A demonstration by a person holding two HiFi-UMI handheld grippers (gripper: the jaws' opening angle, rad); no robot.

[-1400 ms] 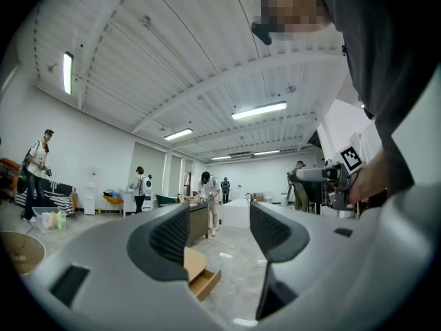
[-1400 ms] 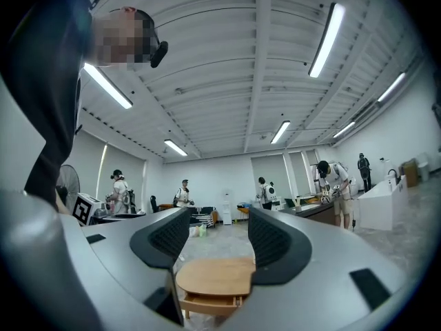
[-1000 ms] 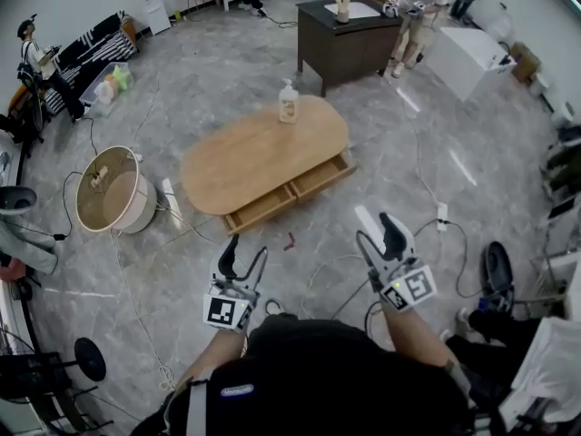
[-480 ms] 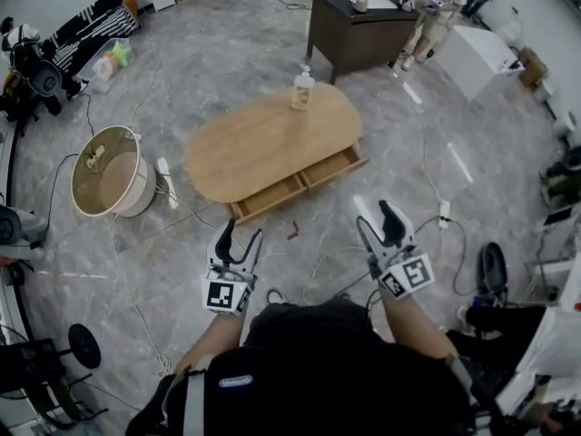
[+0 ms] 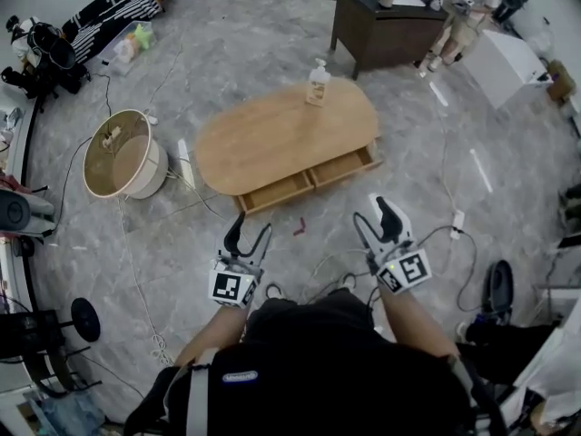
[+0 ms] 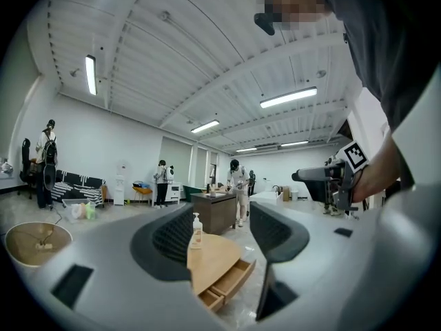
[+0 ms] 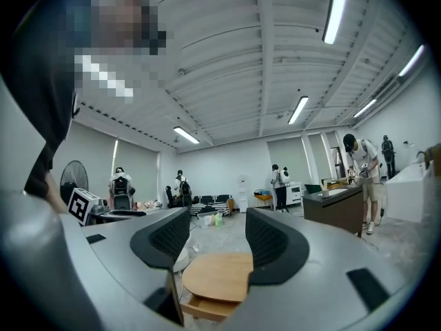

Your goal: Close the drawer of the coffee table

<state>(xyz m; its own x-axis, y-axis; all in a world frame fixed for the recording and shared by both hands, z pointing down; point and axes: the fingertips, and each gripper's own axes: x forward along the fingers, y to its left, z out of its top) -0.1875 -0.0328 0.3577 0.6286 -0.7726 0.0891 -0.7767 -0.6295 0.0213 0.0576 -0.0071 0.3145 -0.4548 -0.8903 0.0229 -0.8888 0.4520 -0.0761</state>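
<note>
Your task's thing sits in the upper middle of the head view: an oval coffee table of pale, smooth wood (image 5: 272,139), standing on a glossy grey marbled floor (image 5: 227,53). Its shallow light-wood drawer (image 5: 313,178) stands pulled out along the table's near edge, showing two open box compartments side by side with thin straight walls. A small clear pump bottle with a beige label (image 5: 318,83) stands upright near the table's far edge.

Your left gripper (image 5: 247,232), grey plastic with dark ribbed pads, hangs in the lower middle of the frame. Its jaws are spread apart with nothing between them but air. The drawer lies well apart from it, ahead and a little to the right. In the left gripper view the table and drawer show through the gap between the jaws.

Your right gripper (image 5: 381,218) is likewise released, jaws parted and empty. The drawer lies ahead and to the left of it, well apart, and shows low between the pads in the right gripper view.

A thin white cable (image 5: 458,221) trails across the floor just beside that gripper. A round tan drum-shaped basket (image 5: 123,155) stands at the left, and a dark brown boxy desk (image 5: 386,30) at the top.
</note>
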